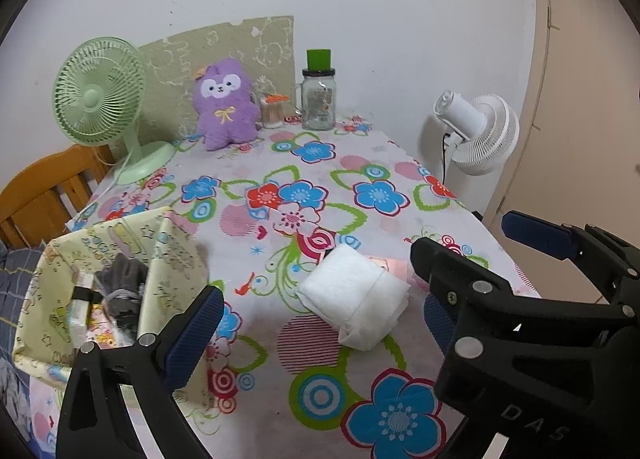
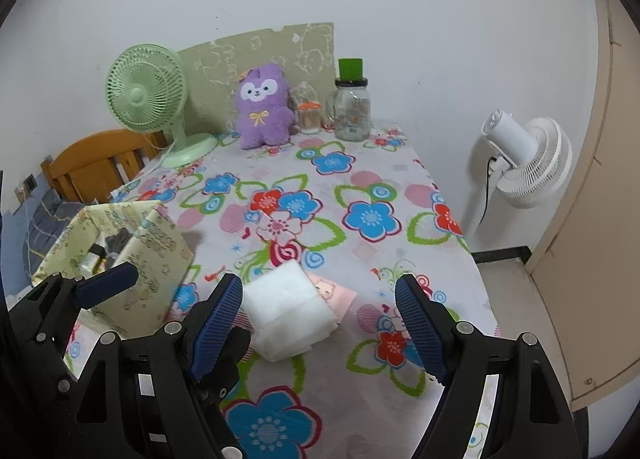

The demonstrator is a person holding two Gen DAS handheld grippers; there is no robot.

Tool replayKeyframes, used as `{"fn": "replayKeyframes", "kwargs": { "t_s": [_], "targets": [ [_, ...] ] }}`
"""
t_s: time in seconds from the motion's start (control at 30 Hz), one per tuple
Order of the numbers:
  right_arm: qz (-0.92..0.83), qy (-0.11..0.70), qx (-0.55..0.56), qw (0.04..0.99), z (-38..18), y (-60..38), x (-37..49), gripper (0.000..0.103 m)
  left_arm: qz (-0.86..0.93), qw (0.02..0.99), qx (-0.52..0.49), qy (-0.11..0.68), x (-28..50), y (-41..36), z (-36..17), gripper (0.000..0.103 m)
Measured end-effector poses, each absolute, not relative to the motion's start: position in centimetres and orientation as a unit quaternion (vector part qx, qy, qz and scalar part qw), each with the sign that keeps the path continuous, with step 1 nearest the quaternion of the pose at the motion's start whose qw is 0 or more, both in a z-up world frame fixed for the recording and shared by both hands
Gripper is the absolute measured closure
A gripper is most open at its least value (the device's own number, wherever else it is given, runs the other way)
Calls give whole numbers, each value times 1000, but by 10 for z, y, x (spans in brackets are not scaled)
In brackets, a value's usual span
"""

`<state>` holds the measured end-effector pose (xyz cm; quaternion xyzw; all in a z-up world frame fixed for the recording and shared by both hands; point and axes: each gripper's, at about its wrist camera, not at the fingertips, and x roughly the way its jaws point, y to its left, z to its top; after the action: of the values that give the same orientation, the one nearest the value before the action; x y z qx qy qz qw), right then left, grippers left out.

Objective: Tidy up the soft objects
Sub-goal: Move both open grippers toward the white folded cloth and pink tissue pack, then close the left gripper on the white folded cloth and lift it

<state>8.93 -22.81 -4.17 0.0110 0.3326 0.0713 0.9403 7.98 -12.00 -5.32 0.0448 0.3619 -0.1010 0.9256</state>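
Observation:
A folded white soft pad [image 1: 356, 299] lies on the flowered tablecloth [image 1: 312, 187], partly over a pink card [image 2: 338, 291]. It also shows in the right wrist view [image 2: 288, 309]. A pale yellow fabric bin [image 1: 108, 291] stands at the left and holds a grey cloth [image 1: 124, 283] and small packets; it also shows in the right wrist view [image 2: 120, 255]. A purple plush toy [image 1: 225, 103] sits at the back of the table. My left gripper [image 1: 320, 329] is open, its jaws on either side of the pad. My right gripper [image 2: 320, 329] is open and empty, just in front of the pad.
A green desk fan [image 1: 100, 99] stands at the back left, a glass jar with a green lid [image 1: 319, 99] and a small toothpick jar [image 1: 272, 109] at the back. A white floor fan [image 1: 480, 131] stands off the right edge. A wooden chair [image 1: 44, 195] is at the left.

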Motion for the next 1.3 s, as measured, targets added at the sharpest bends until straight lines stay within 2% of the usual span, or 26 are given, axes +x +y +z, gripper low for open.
{"fn": "replayKeyframes", "kwargs": {
  "t_s": [0.67,1.13,1.2,1.3],
  "targets": [
    [33,385,39,922,-98,-265,131,22,-124,898,65,417,122,-148,-103,2],
    [32,413,46,909,-118,-272,154,22,-126,882,67,449,149,-164,-128,2],
    [34,418,46,907,-121,-271,157,22,-126,880,69,452,151,-164,-130,2],
    [38,423,48,904,-124,-269,160,22,-124,881,76,451,152,-164,-133,13]
  ]
}}
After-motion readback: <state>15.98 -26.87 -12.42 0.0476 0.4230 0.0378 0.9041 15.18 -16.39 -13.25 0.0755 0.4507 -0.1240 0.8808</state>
